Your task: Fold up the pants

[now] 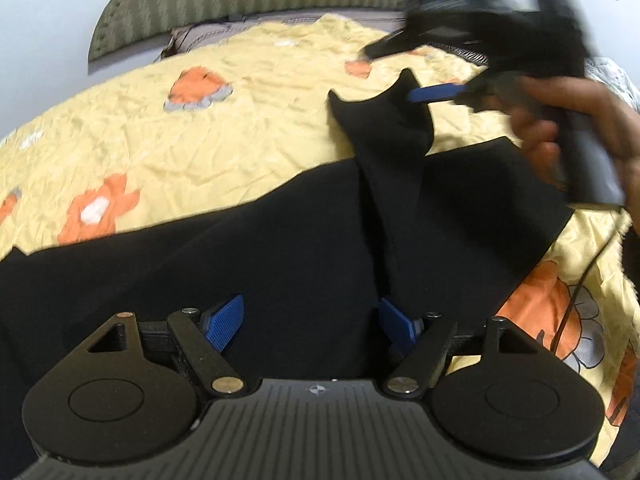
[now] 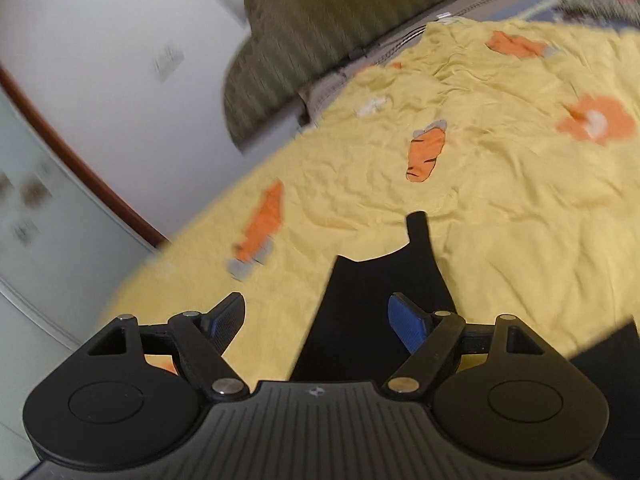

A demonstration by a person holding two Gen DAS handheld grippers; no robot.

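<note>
Black pants lie across a yellow bedspread with orange flowers. My left gripper is open, its blue pads wide apart just above the black cloth. A narrow strip of the pants runs up toward the right gripper, seen blurred at the upper right in a hand, with one blue finger by the strip's end. In the right wrist view my right gripper is open, jaws wide apart, over that strip's end.
A green quilted headboard and a white wall stand beyond the bed. In the right wrist view the bed's edge drops off at the left to a pale floor with a brown skirting. A thin cable hangs at the right.
</note>
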